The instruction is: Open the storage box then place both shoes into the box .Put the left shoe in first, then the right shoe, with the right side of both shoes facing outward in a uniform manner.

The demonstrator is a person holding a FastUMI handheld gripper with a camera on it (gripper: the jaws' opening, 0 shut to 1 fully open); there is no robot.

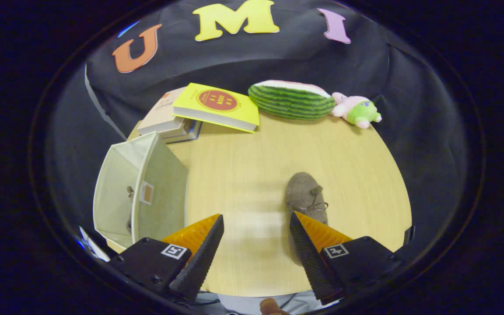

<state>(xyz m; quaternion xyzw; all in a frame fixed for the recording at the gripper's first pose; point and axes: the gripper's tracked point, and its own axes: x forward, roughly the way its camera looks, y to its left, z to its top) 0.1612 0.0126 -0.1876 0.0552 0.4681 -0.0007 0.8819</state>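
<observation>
Hovering over the wooden table [252, 166] with the gripper [256, 236] spread wide and holding nothing.

1 brown shoe [305, 197] is lying on the table, its back end going under the right finger, toe pointing away. The pale storage box [140, 188] is sitting open just left of the left finger, with another shoe [129, 205] peeking out inside. Books [199, 111], a watermelon toy [291, 100] and a small plush [357, 111] are resting at the far edge.

Shoe [304, 194] heel behind finger [311, 258]
</observation>
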